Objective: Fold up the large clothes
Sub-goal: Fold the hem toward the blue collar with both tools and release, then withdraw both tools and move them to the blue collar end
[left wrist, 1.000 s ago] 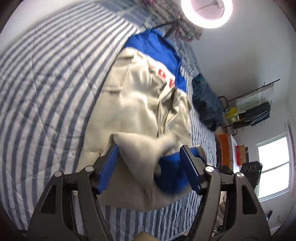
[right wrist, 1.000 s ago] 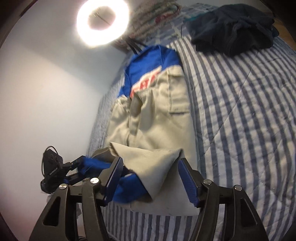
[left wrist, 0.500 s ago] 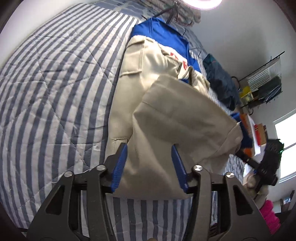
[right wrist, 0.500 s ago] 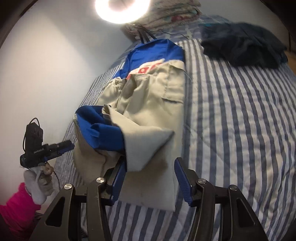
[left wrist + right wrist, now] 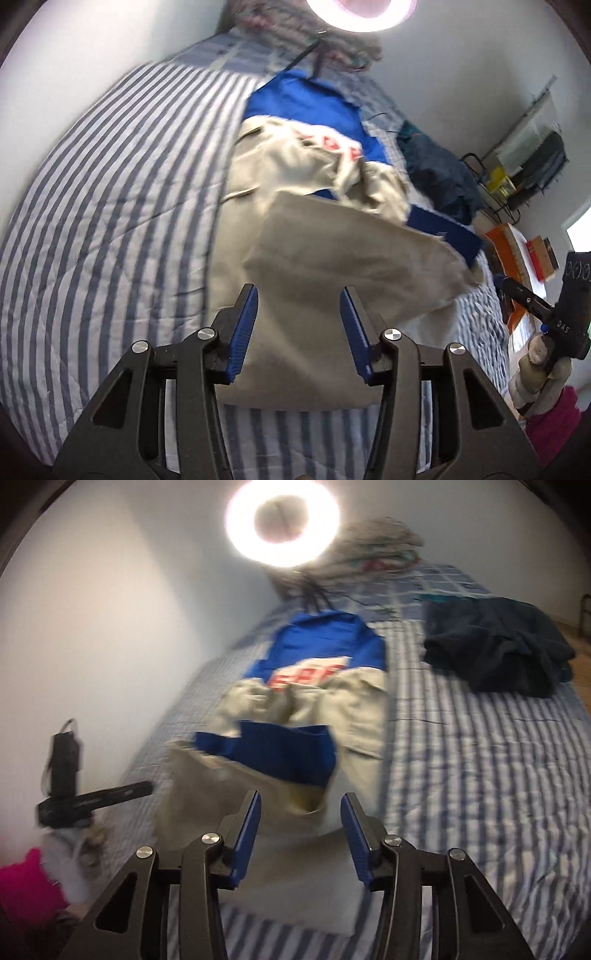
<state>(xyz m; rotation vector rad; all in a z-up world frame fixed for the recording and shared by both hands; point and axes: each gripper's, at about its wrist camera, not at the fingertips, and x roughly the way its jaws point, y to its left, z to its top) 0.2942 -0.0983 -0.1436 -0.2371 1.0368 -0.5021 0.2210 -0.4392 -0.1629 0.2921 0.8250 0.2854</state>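
The jacket (image 5: 295,229) lies lengthwise straight ahead on the bed (image 5: 110,221), its hem nearest both my wide, empty jaws.

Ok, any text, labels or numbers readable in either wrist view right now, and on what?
"DAS": white letters on the black handle of the right gripper, seen in the left wrist view.
Red block lettering on the white chest band of the blue and beige jacket: blurred and partly covered by folds, not readable.
Orange and red boxes beside the bed: print too small.
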